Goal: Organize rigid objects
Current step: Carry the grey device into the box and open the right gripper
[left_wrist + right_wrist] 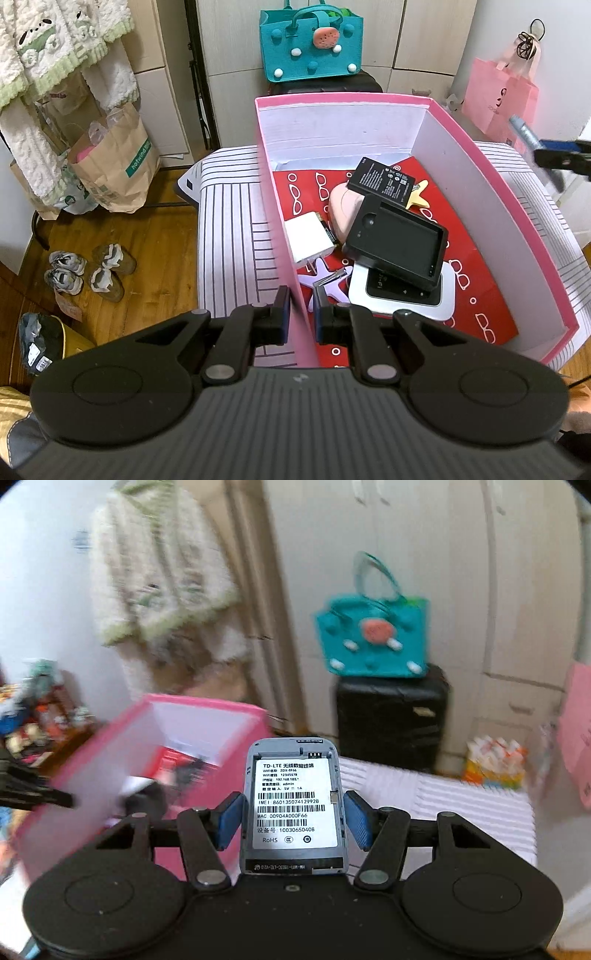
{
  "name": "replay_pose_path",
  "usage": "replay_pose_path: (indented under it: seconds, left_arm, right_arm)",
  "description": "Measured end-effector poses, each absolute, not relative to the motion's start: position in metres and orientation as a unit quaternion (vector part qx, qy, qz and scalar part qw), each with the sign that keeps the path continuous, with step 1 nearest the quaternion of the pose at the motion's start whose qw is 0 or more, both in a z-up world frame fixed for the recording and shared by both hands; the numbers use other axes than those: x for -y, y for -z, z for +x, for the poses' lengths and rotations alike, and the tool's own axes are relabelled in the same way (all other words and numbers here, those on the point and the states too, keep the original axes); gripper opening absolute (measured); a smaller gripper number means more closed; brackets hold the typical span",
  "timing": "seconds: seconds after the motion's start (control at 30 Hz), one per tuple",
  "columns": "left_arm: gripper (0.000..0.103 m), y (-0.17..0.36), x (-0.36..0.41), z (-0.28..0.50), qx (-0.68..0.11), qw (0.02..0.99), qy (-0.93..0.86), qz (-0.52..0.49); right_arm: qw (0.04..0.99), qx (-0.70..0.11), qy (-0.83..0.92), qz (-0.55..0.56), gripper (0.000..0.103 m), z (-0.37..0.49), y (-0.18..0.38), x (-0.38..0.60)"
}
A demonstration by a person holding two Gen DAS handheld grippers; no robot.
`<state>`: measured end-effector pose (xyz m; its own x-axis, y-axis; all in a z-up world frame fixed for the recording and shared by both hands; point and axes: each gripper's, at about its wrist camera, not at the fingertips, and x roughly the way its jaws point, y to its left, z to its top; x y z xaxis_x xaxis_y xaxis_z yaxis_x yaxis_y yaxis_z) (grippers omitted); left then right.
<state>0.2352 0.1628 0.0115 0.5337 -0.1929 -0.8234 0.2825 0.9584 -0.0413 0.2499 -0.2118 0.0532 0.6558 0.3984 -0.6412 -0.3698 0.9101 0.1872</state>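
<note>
Here the right gripper (293, 818) clamps the grey router body (293, 801) by its sides above the striped surface beside the pink box (498, 206), whose wall the left gripper (301, 314) pinches, so the smooth casing may slip or knock the box's stacked contents.

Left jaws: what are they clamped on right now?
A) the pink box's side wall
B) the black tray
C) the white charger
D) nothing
A: in the left wrist view the left gripper has its jaws shut on the thin side wall of the pink box, one pad on each face; the black tray and white charger lie untouched inside.
</note>
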Motion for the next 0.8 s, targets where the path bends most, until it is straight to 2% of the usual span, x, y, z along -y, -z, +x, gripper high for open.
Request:
replay_pose_path:
  seconds: [0.13,0.27,0.43,0.8]
  left_arm:
    - [0.012,-0.012,-0.163,0.236,-0.464,0.874,0.135,0.046]
    - [0.012,-0.011,-0.165,0.235,-0.462,0.876,0.133,0.04]
    - [0.012,-0.012,-0.164,0.237,-0.468,0.872,0.135,0.041]
    - [0.012,-0.012,-0.162,0.239,-0.471,0.871,0.136,0.044]
  right_arm:
    - [0.891,-0.348,-0.29,0.02,0.064,0.237,-0.076,0.179]
    - [0.844,-0.376,-0.381,0.025,0.064,0.236,-0.077,0.139]
    - [0.789,-0.417,-0.451,0.008,0.064,0.24,-0.057,0.091]
    - [0.699,-0.544,-0.463,-0.012,0.064,0.265,0.0,0.019]
